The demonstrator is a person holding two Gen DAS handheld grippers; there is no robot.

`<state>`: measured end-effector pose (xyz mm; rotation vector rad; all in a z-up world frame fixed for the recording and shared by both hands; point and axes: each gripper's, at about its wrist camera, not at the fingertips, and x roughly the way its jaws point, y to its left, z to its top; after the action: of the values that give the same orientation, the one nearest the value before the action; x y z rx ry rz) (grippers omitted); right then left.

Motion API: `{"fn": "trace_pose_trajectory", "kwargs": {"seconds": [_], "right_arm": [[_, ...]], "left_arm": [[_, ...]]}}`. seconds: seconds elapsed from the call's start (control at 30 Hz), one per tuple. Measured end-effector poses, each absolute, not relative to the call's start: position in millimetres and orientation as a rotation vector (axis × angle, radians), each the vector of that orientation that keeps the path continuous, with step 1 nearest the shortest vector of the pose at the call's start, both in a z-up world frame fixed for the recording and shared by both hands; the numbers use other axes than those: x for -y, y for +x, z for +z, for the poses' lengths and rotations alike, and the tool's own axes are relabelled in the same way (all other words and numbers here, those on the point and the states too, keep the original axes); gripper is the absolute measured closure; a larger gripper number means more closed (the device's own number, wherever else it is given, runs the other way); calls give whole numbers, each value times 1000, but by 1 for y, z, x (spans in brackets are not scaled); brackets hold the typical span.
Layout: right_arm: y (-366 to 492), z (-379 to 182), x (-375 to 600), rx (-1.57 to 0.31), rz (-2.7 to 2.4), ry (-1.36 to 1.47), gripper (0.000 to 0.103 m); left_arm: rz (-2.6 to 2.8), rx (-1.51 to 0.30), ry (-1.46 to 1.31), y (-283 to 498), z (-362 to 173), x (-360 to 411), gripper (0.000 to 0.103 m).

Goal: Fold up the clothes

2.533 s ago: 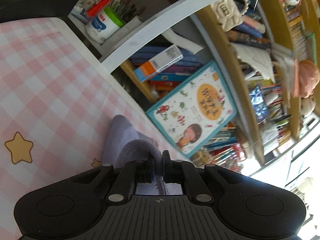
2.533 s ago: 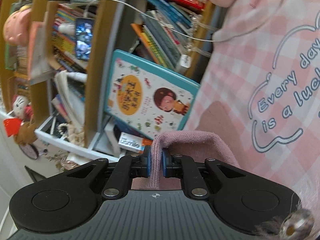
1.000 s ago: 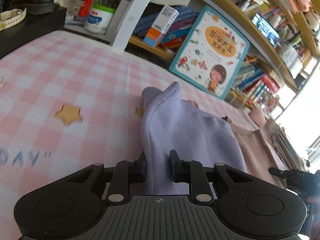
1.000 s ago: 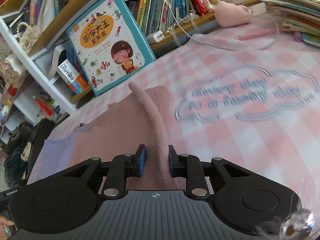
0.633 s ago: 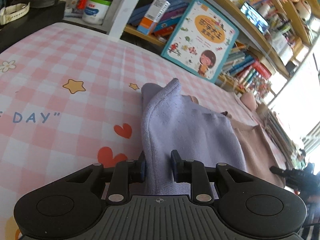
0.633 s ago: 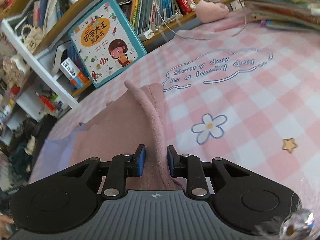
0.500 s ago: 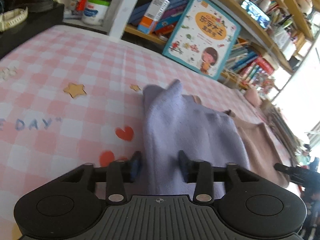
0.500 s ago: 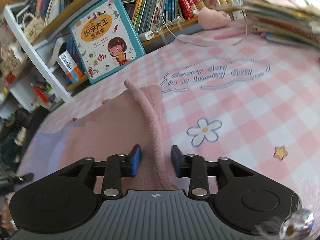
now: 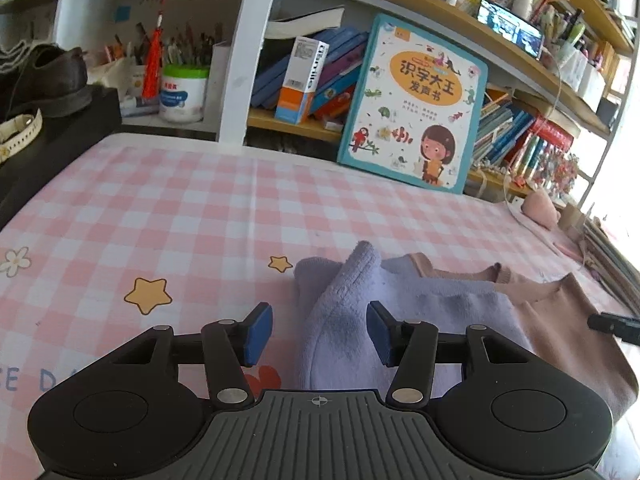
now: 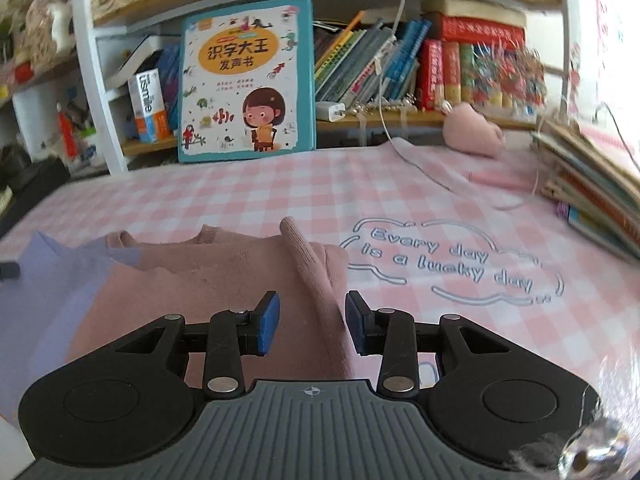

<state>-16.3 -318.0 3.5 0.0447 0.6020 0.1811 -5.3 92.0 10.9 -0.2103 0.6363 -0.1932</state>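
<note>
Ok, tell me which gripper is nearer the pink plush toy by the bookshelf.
Right. The right gripper straddles the garment's pink side, the side toward the pink plush toy. The left gripper sits over the purple side, farther away.

The near edge of the lilac-and-pink knitted garment (image 9: 440, 304) slips out of sight beneath the black body of the left gripper (image 9: 319, 332). Right of the garment, a stack of flat books (image 10: 592, 184) blurs and runs off frame, titles unreadable.
</note>
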Motion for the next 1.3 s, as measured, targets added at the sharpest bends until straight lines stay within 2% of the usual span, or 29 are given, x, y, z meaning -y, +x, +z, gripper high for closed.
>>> {"fn": "trace_pose_trajectory", "kwargs": {"seconds": [0.13,0.2,0.23,0.3,0.4,0.5,0.6,0.77,0.87,0.97,1.0,1.3], "right_arm": [[-14,-1,320,-620,180,67,70],[-14,-3,323,-626,182,91,73],[-14,-4,325,-629,183,103,74],[-15,-4,329,-629,192,140,83],[-17,-3,333,-618,195,172,95],[-30,6,337,-519,220,211,96],[-44,15,340,-412,245,234,96],[-27,-3,345,-576,154,252,94],[-27,-9,349,-592,139,272,90],[-30,-3,349,-568,139,249,84],[-31,0,348,-558,138,237,84],[-18,5,329,-522,170,116,81]], "left_arm": [[-198,-636,-212,-5,8,-93,52],[-206,-629,-210,-5,7,-93,54],[-210,-632,-214,-4,5,-94,59],[-217,-640,-222,-3,2,-94,83],[-226,-636,-246,-4,1,-96,98],[-282,-556,-344,-17,15,-103,98],[-269,-551,-314,-18,18,-103,98],[-220,-614,-261,-10,4,-99,96],[-190,-638,-257,-9,-5,-99,89],[-189,-600,-264,-12,5,-103,74],[-188,-587,-266,-12,8,-105,72],[-214,-597,-74,6,12,-78,72]]}}
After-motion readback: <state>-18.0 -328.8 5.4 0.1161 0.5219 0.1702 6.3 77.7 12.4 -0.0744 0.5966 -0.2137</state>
